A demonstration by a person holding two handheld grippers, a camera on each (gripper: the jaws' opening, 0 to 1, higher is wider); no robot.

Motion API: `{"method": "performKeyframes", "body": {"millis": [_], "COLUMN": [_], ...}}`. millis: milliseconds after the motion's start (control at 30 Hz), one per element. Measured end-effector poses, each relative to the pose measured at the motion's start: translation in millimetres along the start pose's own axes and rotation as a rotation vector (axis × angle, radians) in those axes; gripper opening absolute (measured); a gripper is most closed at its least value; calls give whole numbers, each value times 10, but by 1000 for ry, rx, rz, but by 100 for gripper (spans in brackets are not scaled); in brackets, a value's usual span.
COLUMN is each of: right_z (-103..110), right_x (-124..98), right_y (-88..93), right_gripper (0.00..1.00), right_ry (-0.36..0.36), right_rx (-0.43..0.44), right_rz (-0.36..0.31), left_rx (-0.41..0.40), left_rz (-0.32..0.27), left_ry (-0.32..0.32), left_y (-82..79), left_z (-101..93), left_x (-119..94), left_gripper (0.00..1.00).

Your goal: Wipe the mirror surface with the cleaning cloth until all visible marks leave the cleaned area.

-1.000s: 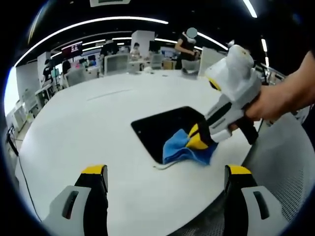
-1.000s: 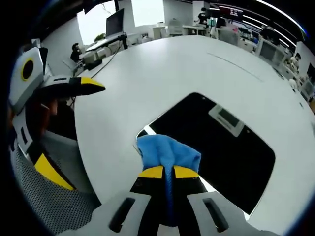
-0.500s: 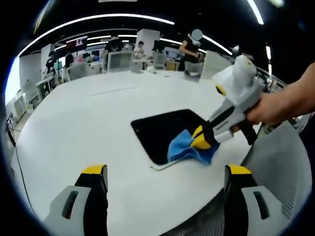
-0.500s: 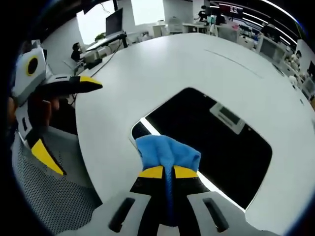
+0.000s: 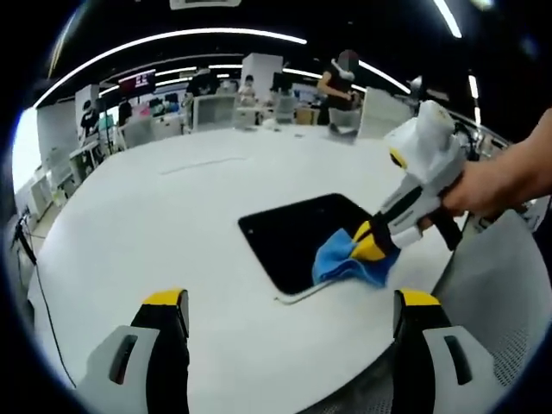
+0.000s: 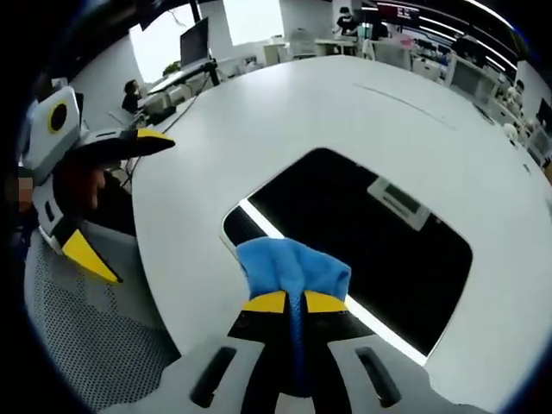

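Note:
A dark rectangular mirror [image 5: 302, 237] [image 6: 362, 233] lies flat on the round white table [image 5: 164, 233] [image 6: 293, 112]. My right gripper [image 6: 294, 302] [image 5: 373, 244] is shut on a blue cleaning cloth [image 6: 291, 266] [image 5: 349, 261], which rests on the mirror's near edge by a corner. A hand holds that gripper at the right of the left gripper view. My left gripper [image 5: 291, 306] is open above the table's near side, nothing between its yellow-tipped fingers [image 5: 166, 299], well short of the mirror. It also shows at the left of the right gripper view as the left gripper [image 6: 86, 198].
Mesh chair backs [image 5: 496, 293] [image 6: 78, 336] stand beside the table's edge. Beyond the table are desks, monitors [image 6: 194, 39] and people [image 5: 332, 82] in an open office. The table's far half is bare white surface.
The right gripper with the cloth has slid along the mirror's near edge, rightward in the left gripper view. The left gripper stays open and about still.

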State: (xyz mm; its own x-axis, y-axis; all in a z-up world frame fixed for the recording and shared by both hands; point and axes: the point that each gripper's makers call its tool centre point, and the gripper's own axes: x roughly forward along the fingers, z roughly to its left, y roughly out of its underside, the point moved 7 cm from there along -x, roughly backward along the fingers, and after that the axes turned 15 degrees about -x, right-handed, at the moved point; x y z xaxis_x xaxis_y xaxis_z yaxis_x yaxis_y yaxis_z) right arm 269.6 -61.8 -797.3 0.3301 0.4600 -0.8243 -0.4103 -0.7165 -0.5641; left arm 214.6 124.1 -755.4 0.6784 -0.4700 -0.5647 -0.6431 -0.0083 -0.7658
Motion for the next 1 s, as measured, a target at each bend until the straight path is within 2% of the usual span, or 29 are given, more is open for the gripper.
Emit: {"method": "performKeyframes", "body": {"millis": [233,400,1000], "right_z": [-9,-29,-57], "right_x": [-19,-37,-27], "right_y": [14,35,17], "right_gripper": [1,1,1], "right_ry": [-3,-4,23], "right_rx": [6,12,29], "right_rz": [2,5,6], "left_rx": [25,9,34], "left_rz": [10,7,21], "left_ry": [26,14,12], "left_y": [10,8,27], "left_z": [-47,-19,-17], "left_x": [9,4,20], "left_gripper": [99,99,99]}}
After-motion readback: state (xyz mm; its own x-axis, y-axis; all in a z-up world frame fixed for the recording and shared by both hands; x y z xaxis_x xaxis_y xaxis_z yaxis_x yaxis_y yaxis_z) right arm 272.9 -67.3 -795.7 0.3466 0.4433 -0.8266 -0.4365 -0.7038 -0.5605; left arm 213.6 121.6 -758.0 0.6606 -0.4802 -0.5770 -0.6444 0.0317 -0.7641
